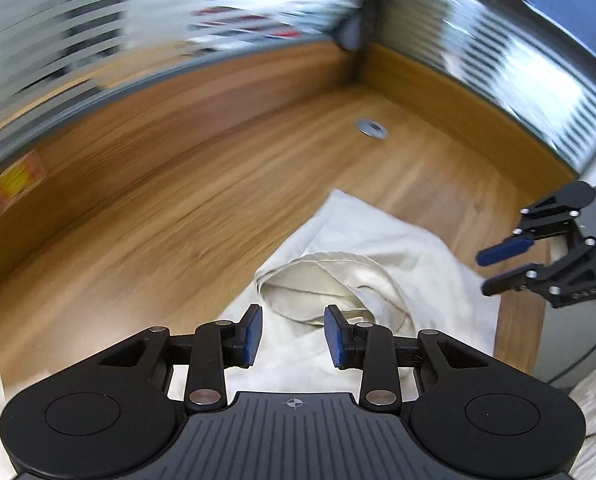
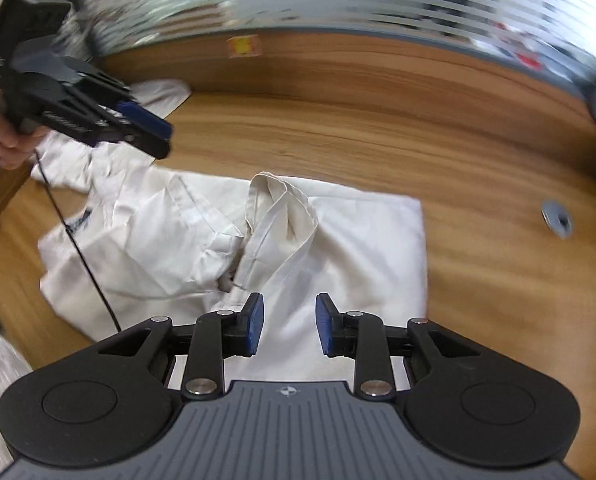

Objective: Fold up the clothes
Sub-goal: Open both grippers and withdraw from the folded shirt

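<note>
The white garment (image 2: 257, 248) is seen lying partly folded on the wooden surface (image 2: 378, 120), a cream collar or hem (image 2: 281, 204) standing up in a loose loop at its middle. Both grippers are held above the garment with nothing between the fingers. The left gripper (image 1: 293, 336) is parted and empty over the garment's near edge; the right gripper (image 2: 289, 330) is likewise parted and empty, poised just short of the raised loop. A release between folds is judged to be the step in hand. Next, fresh hold points are called for: the rumpled sleeve side (image 2: 109, 240), left of the loop, looks in need of being gathered and laid over the flatter half.
</note>
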`<state>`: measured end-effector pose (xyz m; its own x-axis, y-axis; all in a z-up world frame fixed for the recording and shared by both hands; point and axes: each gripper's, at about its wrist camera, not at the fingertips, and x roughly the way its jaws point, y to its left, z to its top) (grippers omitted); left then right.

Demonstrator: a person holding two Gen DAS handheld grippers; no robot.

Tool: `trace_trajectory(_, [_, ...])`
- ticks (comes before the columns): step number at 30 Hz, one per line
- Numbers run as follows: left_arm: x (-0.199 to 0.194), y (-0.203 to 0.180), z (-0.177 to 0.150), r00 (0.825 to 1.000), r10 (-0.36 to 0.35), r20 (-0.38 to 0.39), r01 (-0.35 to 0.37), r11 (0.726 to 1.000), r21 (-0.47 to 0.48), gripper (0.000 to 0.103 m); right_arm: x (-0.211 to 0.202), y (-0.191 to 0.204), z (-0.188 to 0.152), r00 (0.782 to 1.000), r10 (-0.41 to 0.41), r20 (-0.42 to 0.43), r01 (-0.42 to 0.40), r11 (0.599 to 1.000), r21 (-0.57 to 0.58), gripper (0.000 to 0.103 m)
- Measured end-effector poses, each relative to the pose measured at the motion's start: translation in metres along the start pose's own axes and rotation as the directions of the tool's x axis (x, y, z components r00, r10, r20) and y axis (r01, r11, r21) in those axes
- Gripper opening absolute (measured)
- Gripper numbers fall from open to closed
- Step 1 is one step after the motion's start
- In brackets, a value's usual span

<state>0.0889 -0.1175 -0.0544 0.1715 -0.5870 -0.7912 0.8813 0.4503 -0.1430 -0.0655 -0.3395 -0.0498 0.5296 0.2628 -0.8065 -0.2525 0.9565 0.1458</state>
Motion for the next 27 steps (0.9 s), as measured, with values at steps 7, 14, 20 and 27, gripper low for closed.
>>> trace_trajectory(7, [-0.014, -0.047, -0.044, 0.988, 0.145, 0.048, -0.126, 0.952, -0.278, 0.041, 0.016, -0.038, 0.036, 0.985, 0.137, -0.104, -0.163, 0.931, -0.326, 0.032])
trace_trajectory(14, [0.007, -0.112, -0.072, 0.967, 0.252, 0.046, -0.189, 0.822, -0.538, 0.042, 0.047, -0.052, 0.064, 0.939, 0.25, -0.235, -0.343, 0.722, -0.601, 0.032])
trace_trajectory(20, [0.04, -0.159, -0.075, 0.939, 0.345, 0.017, -0.243, 0.696, -0.676, 0.044, 0.078, -0.05, 0.081, 0.916, 0.286, -0.281, -0.394, 0.51, -0.765, 0.033])
trace_trajectory(27, [0.071, -0.185, -0.09, 0.862, 0.5, -0.087, -0.343, 0.447, -0.826, 0.046, 0.132, -0.074, 0.106, 0.898, 0.26, -0.354, -0.437, 0.448, -0.78, 0.066])
